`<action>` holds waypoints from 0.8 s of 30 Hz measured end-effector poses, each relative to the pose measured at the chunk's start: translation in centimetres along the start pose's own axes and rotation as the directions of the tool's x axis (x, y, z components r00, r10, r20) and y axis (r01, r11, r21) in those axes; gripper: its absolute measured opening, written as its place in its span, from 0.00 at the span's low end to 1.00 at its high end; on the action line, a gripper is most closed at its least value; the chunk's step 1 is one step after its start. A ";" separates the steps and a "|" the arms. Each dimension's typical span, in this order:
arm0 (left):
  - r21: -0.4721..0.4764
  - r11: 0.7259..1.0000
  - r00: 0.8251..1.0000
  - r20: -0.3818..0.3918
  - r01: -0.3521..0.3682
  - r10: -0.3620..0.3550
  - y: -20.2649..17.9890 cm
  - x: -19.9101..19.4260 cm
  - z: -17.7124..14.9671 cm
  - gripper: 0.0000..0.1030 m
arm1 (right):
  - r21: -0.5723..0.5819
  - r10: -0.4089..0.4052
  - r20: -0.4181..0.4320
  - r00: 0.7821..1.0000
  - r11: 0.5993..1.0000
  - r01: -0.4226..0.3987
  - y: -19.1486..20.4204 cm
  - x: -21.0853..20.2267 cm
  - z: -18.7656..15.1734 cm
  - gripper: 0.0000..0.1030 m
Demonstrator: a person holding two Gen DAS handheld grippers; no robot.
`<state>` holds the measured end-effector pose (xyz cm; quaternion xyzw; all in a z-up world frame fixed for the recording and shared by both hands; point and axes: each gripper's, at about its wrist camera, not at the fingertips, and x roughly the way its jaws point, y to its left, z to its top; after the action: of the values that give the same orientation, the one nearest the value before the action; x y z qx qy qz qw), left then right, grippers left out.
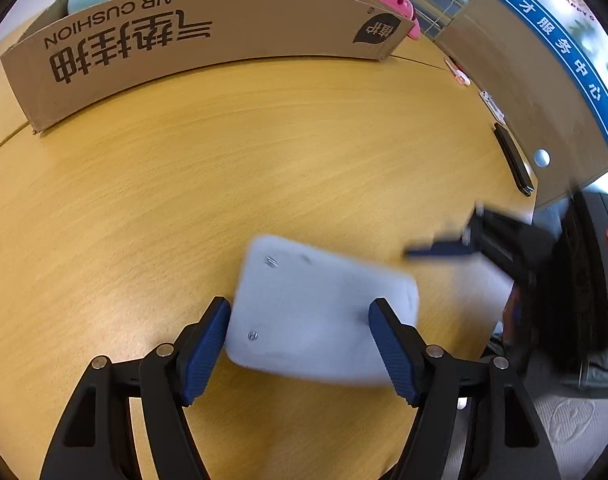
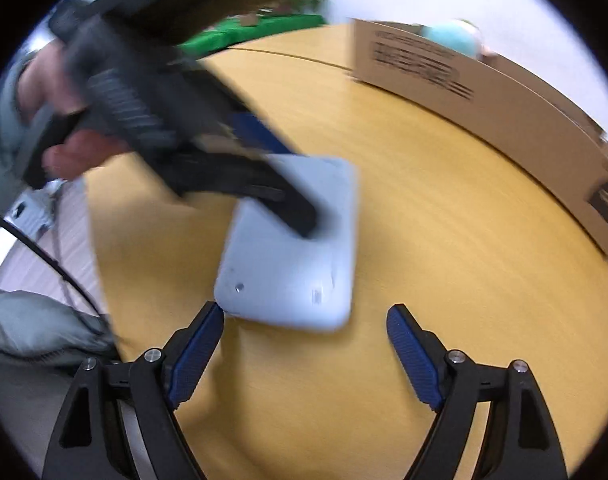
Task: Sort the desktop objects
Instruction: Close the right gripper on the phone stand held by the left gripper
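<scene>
Wooden table (image 1: 263, 152); blurred pale pad (image 1: 320, 312) between left tongs (image 1: 299, 312); right tongs (image 2: 304, 316) agape, empty.

Pad (image 1: 320, 312) on table (image 1: 183, 184), cardboard box (image 1: 207, 40) behind it

Both grippers point down w/ jaws wide: left gripper (image 1: 299, 312), right gripper (image 2: 304, 316). Hand (image 2: 59, 96) grips left one.

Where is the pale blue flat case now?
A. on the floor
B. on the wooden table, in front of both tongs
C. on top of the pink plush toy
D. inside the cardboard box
B: the pale blue case lies on the wooden table, outside the cardboard box.
</scene>
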<state>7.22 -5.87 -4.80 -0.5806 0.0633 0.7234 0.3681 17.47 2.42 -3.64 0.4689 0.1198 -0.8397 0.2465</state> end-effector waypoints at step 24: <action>-0.024 0.991 0.990 0.056 0.129 -0.127 -0.8 1.1 1.5 0.45 | -0.299 0.122 -0.043 0.992 0.945 -0.129 -0.9 0.4 2.4 0.63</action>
<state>6.46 -3.99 -5.00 -0.5686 0.0060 0.7146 0.4074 15.09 2.02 -2.69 0.4425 0.2192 -0.7886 0.3665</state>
